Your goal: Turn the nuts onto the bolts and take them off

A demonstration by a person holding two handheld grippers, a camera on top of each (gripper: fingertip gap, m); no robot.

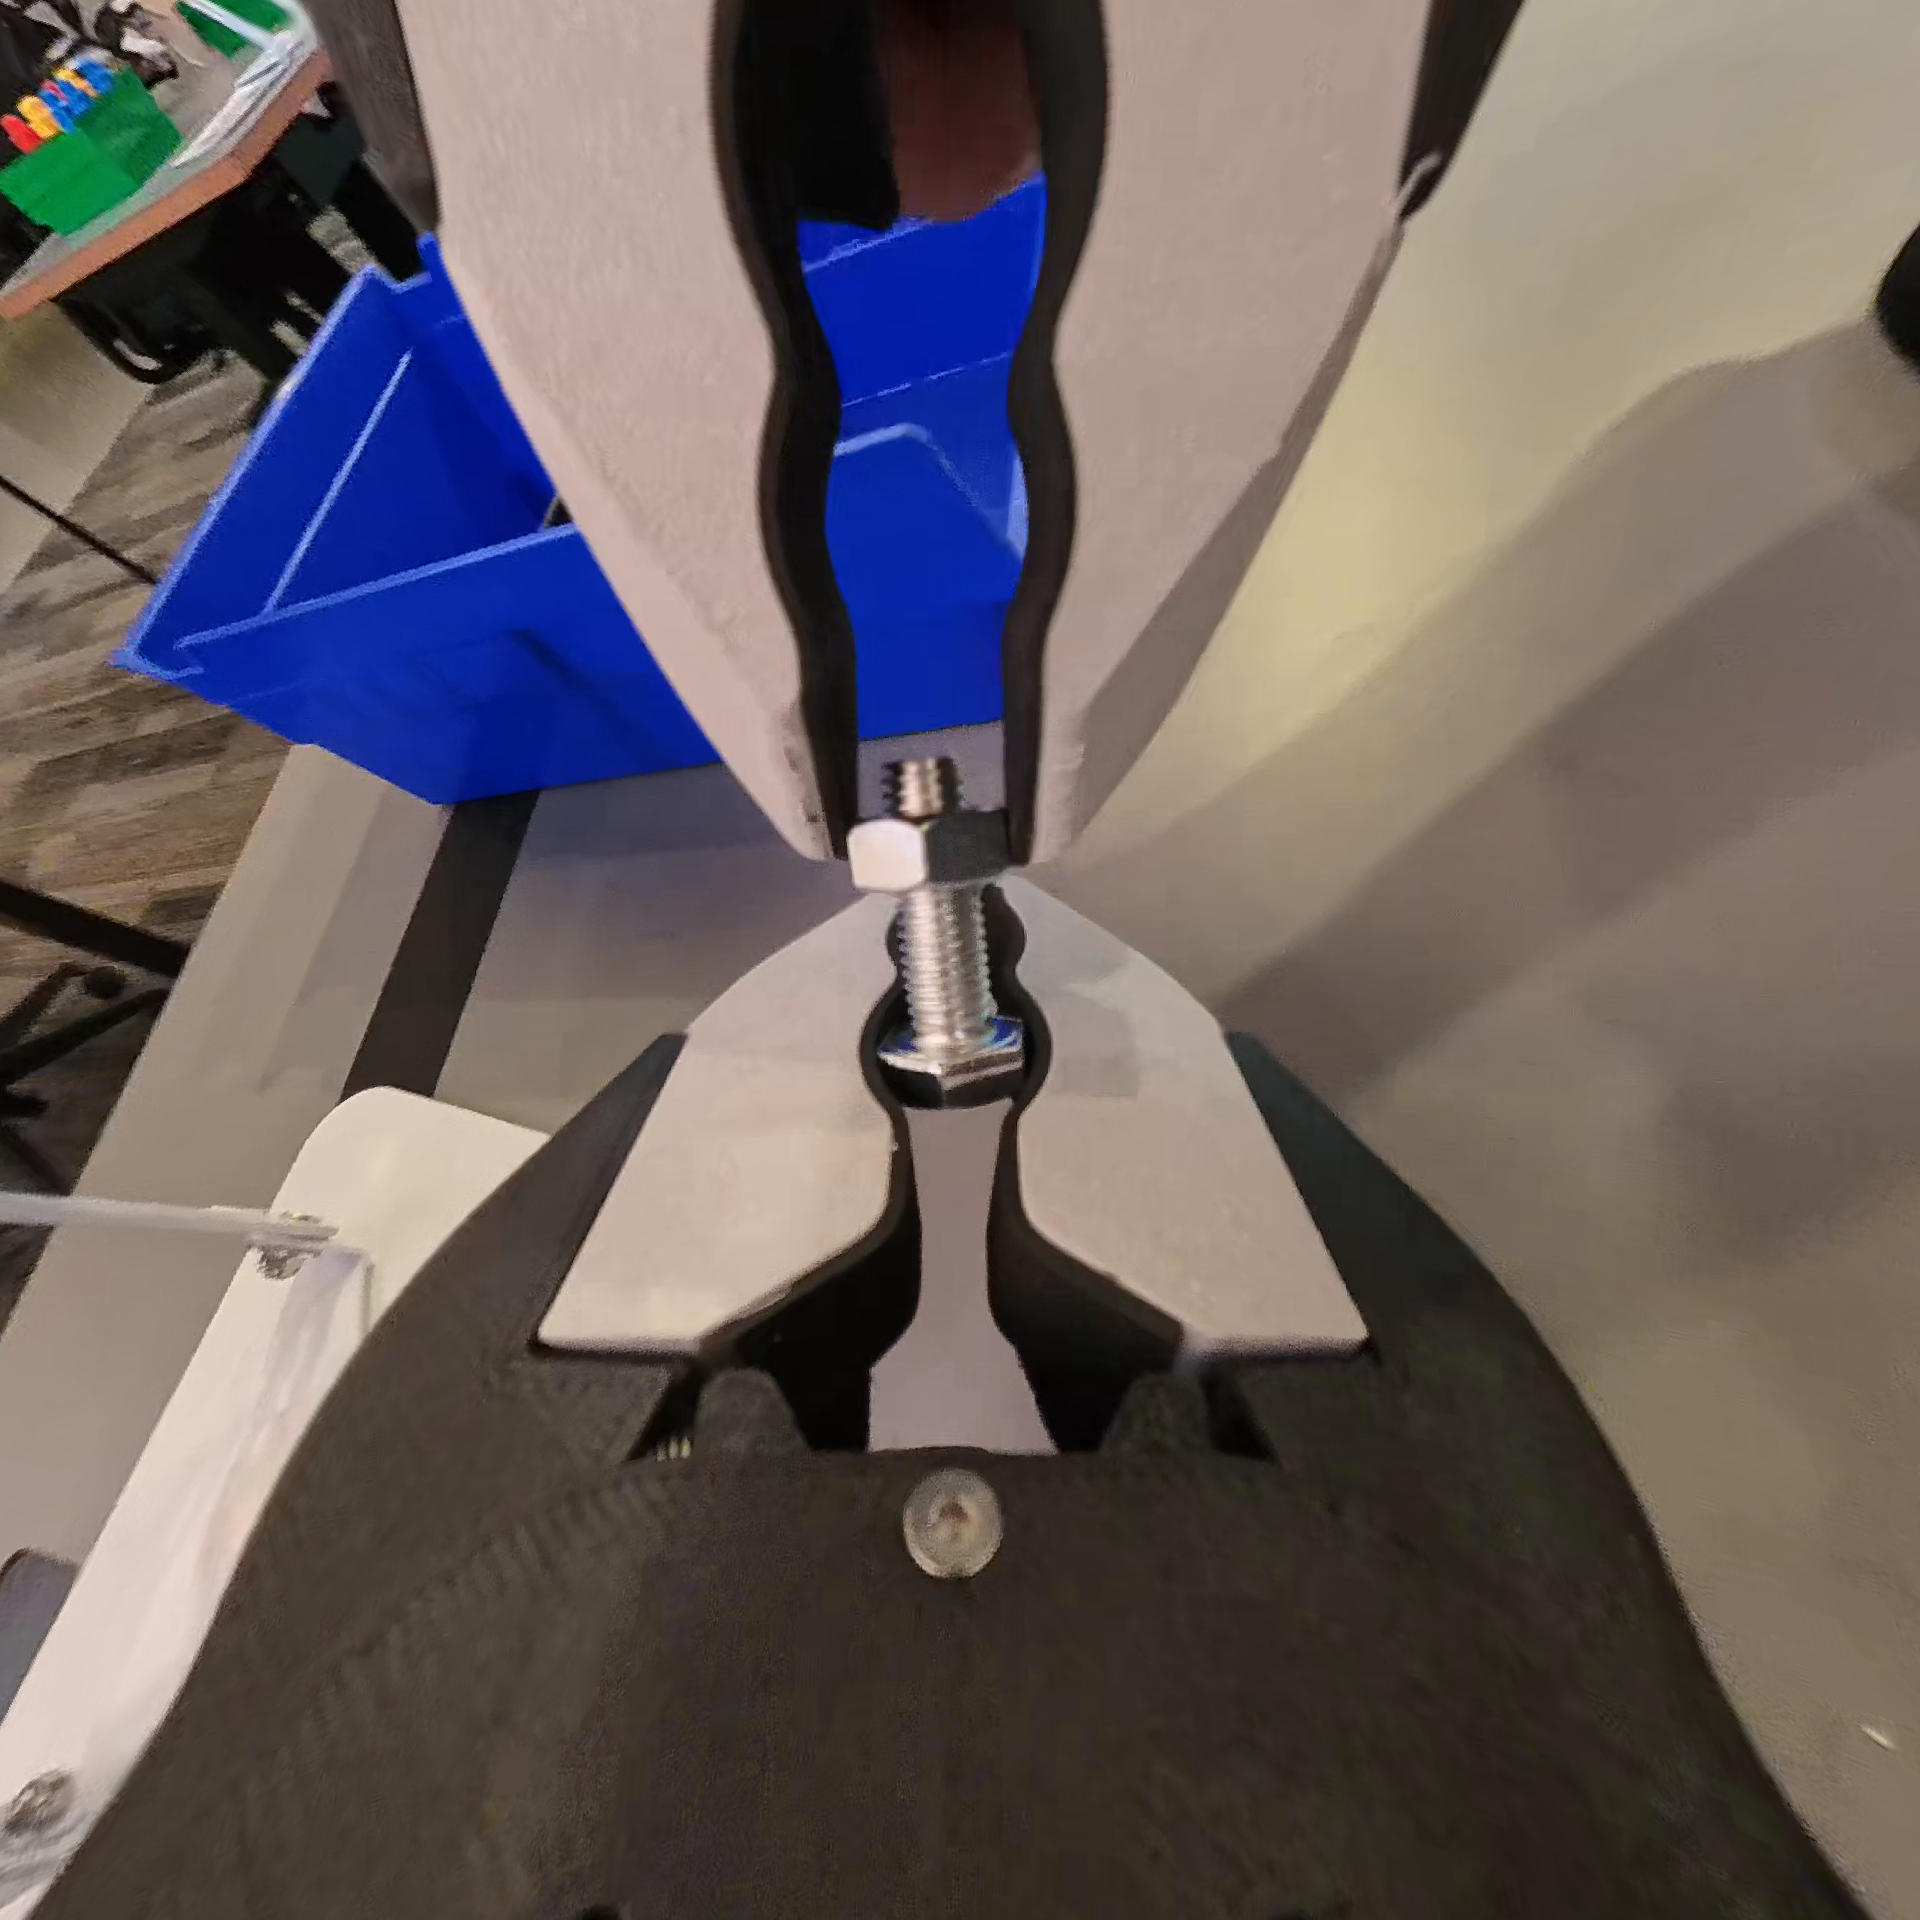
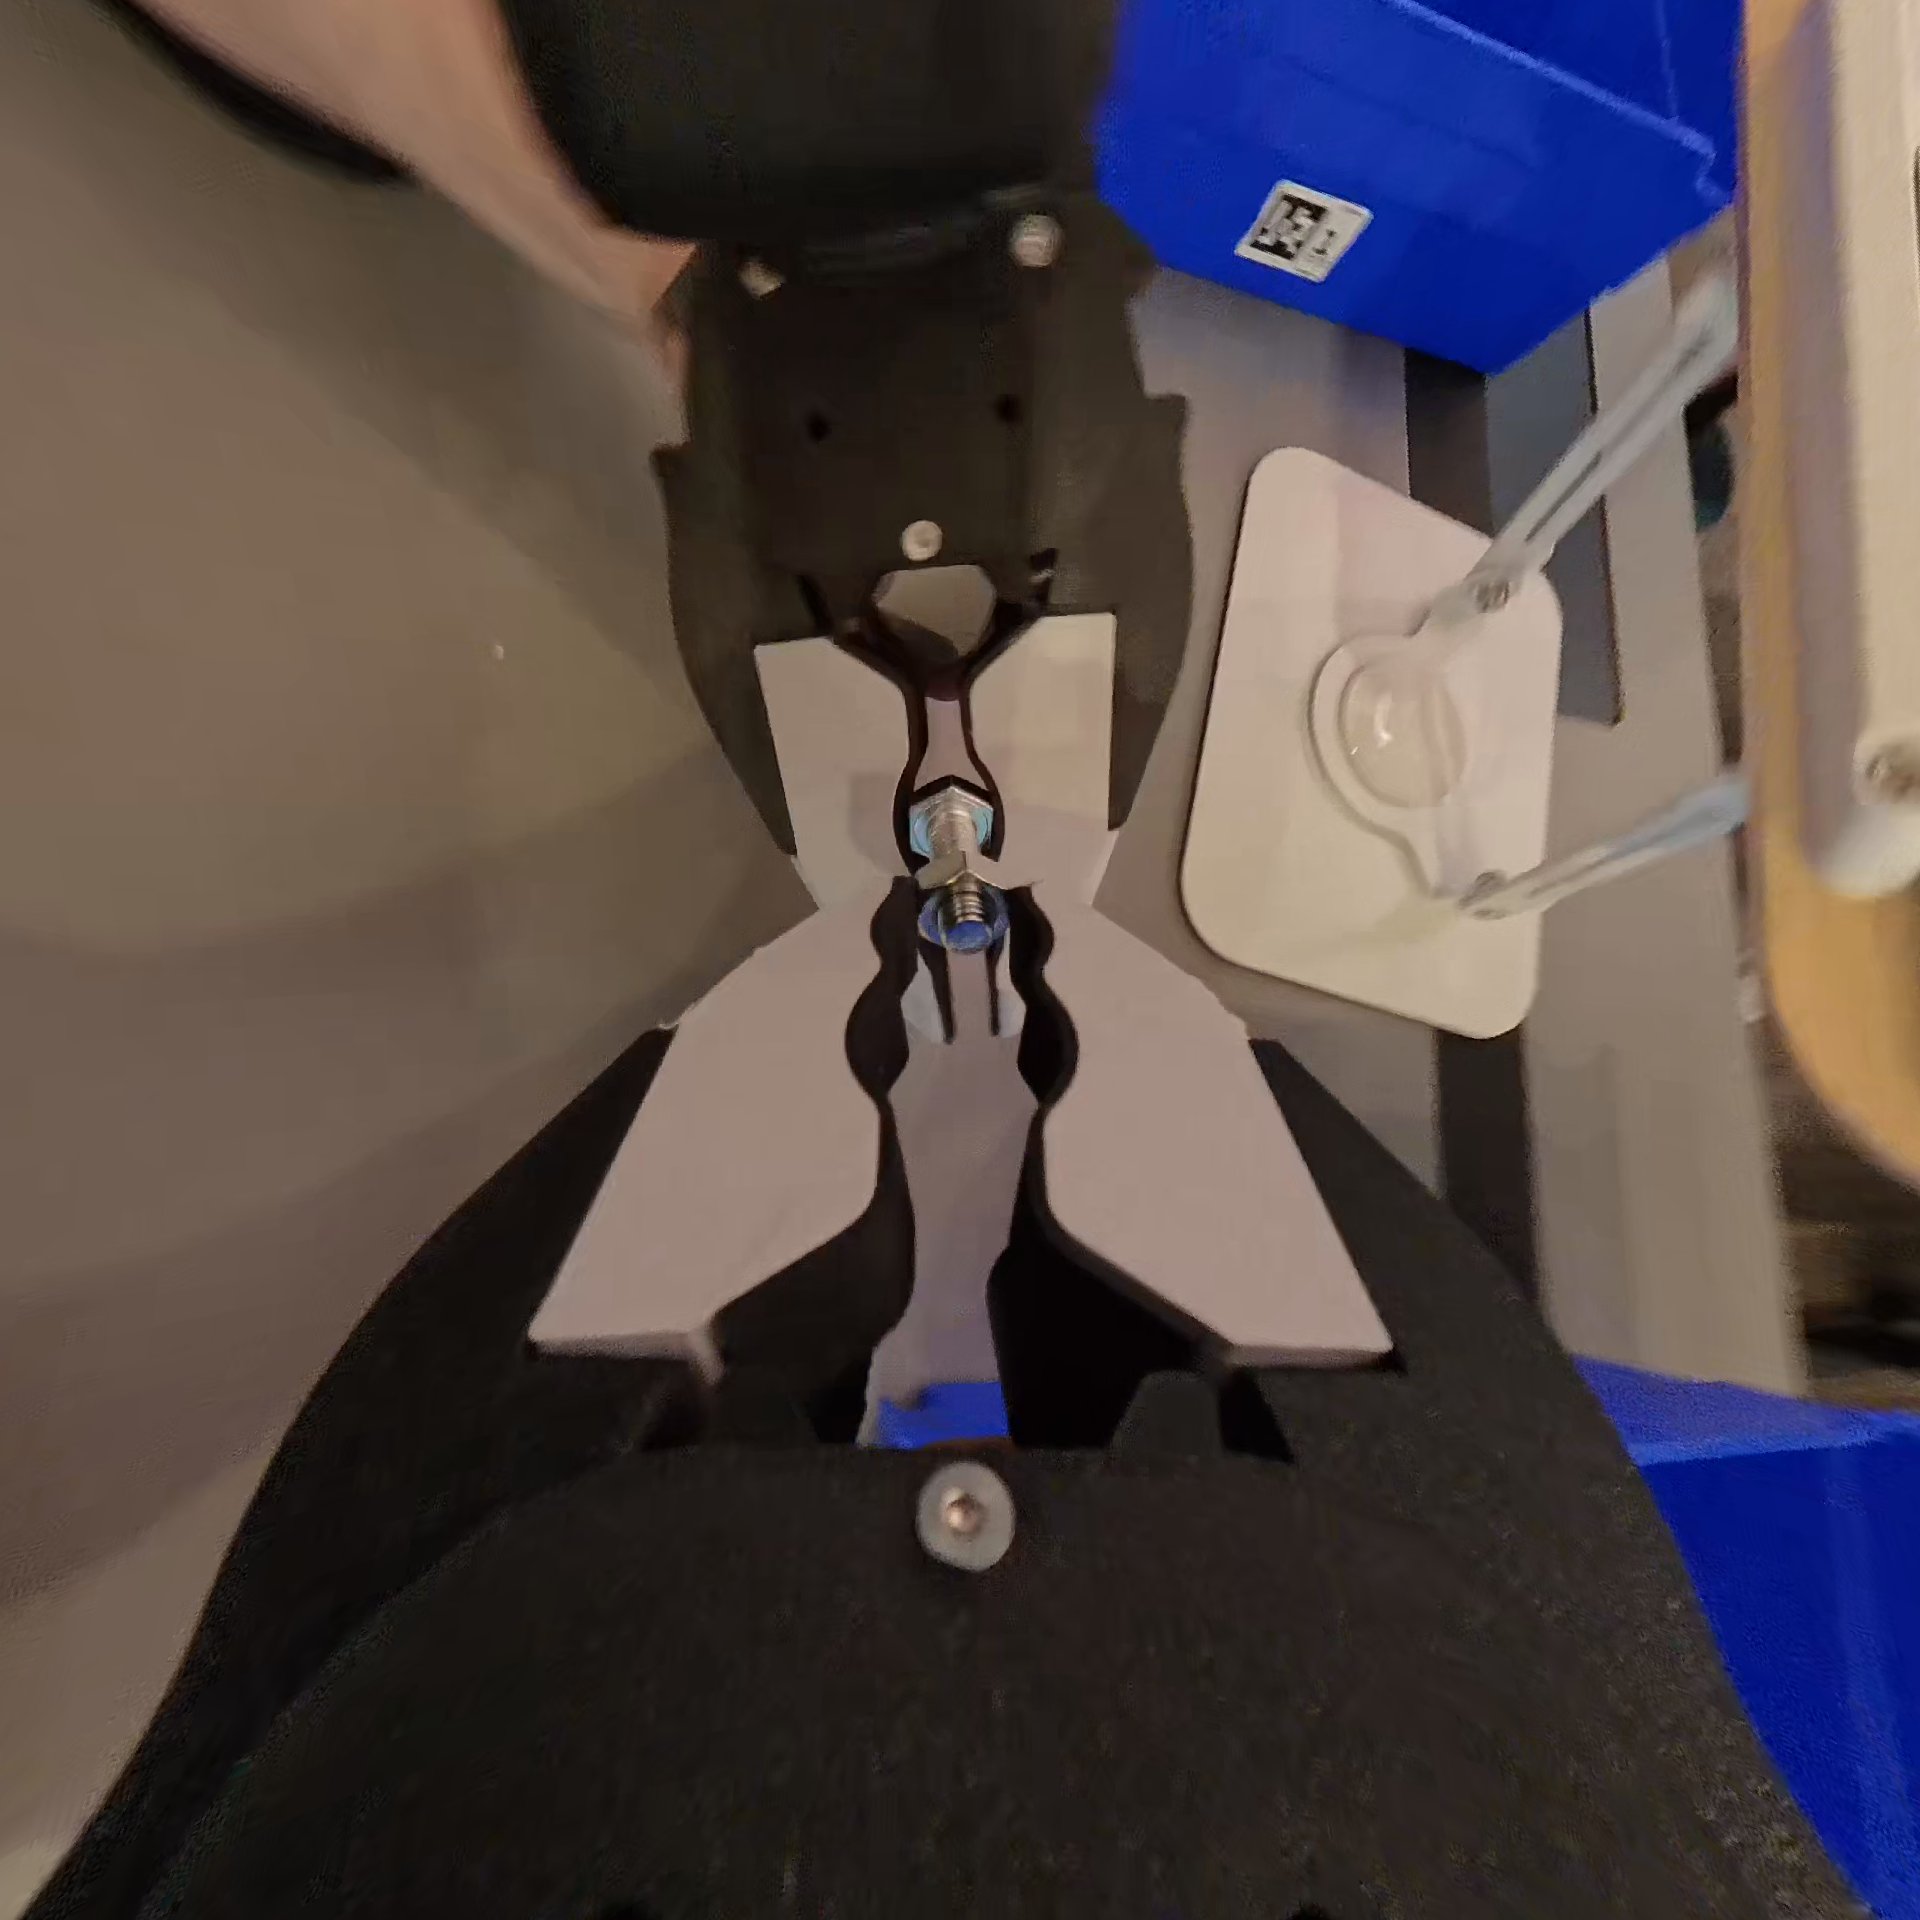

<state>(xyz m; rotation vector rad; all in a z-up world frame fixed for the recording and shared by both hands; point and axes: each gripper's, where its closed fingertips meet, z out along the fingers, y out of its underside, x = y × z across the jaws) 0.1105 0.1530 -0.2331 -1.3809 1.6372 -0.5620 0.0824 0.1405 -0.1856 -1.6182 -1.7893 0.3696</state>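
- The left gripper (image 1: 951,1023) holds the bolt (image 1: 940,961) by its hex head, the fingers (image 1: 727,1174) closed narrow around the head in a rounded notch of their black pads.
- The bolt's threaded shaft points straight away from the left gripper, toward the right gripper (image 1: 928,831) facing it.
- The right gripper's fingers (image 1: 665,499) pinch the nut (image 1: 928,850) at their very tips, one flat of the nut against each black pad.
- The nut sits on the bolt near the far end of the thread, with a short length of thread showing past it between the right fingers.
- In the right wrist view the same pair shows end-on: the right gripper (image 2: 961,902) grips the nut (image 2: 948,871) at its tips, and the bolt (image 2: 951,831) runs on to the left gripper (image 2: 951,821) opposite.
- A hand (image 2: 499,145) holds the left gripper from behind, at the top of the right wrist view.
- Bolt and nut are held up off the grey surface (image 1: 1558,935), touching nothing but the two grippers.
- A blue bin (image 1: 436,644) stands on the surface behind the right gripper in the left view.
- A white plate (image 2: 1340,831) with a clear dome and clear bars lies on the surface beside the left gripper.
- Another blue bin (image 2: 1382,135), bearing a small black-and-white sticker, sits beyond that plate.
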